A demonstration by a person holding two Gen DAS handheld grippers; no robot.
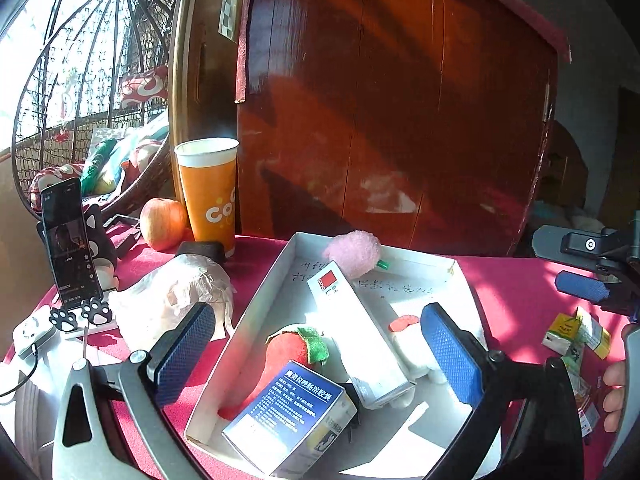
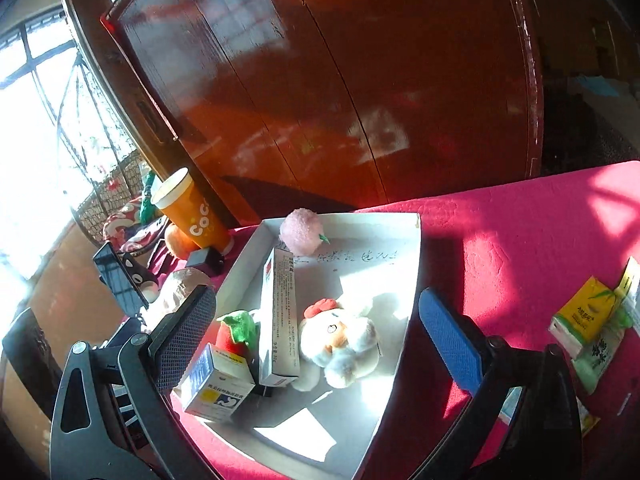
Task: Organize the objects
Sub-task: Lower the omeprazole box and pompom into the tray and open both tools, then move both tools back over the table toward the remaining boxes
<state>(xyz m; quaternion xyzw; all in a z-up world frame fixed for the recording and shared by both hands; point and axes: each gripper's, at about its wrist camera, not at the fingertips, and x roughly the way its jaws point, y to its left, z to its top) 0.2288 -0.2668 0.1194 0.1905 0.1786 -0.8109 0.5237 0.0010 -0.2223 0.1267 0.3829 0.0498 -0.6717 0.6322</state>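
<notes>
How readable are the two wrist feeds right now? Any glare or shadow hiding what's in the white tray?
Left wrist view: hard sun patches wash out the white tray floor; the blue medicine box stays readable; the window at left is overexposed. Right wrist view: the window is blown out, glare whitens the tray floor near the plush chicken, and shadow bands cross the red tablecloth. Both bend at the edges.

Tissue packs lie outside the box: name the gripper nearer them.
Right. Right gripper hovers at the box's right side, beside the tissue packs; left gripper hovers over the box's left.
</notes>
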